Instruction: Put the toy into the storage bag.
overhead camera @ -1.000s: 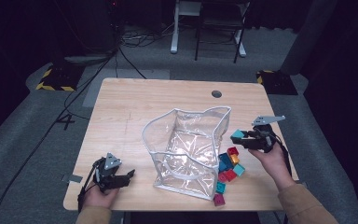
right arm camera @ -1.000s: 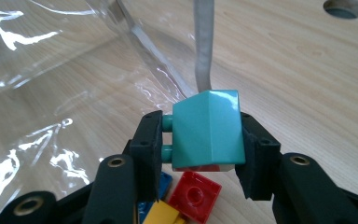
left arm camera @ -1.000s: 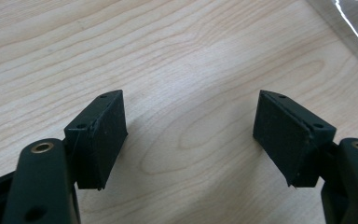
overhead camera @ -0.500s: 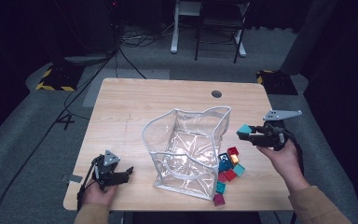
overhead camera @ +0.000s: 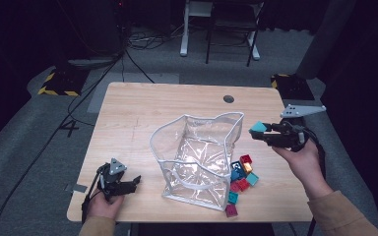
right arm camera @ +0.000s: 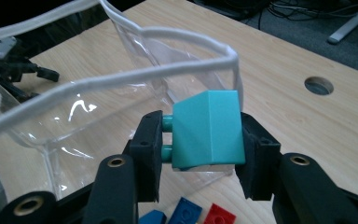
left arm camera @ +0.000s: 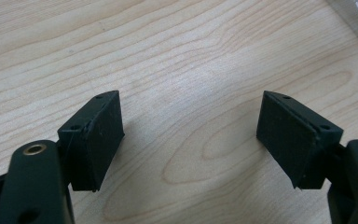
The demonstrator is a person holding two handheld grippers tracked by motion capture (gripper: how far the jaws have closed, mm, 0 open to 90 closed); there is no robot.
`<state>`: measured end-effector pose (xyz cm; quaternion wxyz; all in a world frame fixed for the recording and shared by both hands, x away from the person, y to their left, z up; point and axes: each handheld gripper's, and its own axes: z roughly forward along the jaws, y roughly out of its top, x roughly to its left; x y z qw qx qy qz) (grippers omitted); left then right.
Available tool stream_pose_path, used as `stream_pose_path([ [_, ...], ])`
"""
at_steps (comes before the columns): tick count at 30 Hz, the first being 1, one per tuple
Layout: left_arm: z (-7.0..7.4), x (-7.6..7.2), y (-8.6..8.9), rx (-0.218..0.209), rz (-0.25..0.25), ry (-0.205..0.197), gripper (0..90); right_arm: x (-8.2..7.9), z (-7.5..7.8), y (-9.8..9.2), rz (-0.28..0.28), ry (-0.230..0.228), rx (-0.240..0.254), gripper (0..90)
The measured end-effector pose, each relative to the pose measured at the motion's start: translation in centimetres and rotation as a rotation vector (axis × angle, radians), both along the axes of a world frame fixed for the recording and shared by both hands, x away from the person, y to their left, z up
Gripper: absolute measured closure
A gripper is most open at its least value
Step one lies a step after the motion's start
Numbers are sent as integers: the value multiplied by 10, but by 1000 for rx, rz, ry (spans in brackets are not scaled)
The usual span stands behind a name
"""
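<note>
My right gripper (right arm camera: 200, 144) squeezes the teal block (right arm camera: 208, 129) beside the clear bag (overhead camera: 197, 152). Its floppy rim could catch the block and knock it away. My left gripper (left arm camera: 191, 140) sits open, holding nothing.

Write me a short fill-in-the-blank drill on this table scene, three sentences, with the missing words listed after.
1. The right tool is shut on a ______ building block.
2. The held block hangs beside the rim of a clear plastic ______, which stands open on the wooden table.
3. The left tool has its jaws ______, with nothing but bare wood between them.

Missing words: teal; bag; open
</note>
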<state>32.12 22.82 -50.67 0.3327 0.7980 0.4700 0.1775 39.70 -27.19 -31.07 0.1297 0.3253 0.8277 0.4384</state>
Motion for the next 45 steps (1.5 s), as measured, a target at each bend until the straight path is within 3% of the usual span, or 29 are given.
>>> stream_pose_path([
  [12, 0, -1, 0, 0, 5, 1, 210, 0, 42, 36, 63, -35, -8, 566],
  [20, 0, -1, 0, 0, 5, 0, 209, -2, 57, 69, 114, -58, -41, 565],
  [33, 0, -1, 1, -1, 5, 1, 209, 9, 65, 128, 205, -37, -77, 565],
  [45, 0, -1, 0, -3, 6, 0, 209, 20, 55, 170, 259, 20, -132, 565],
])
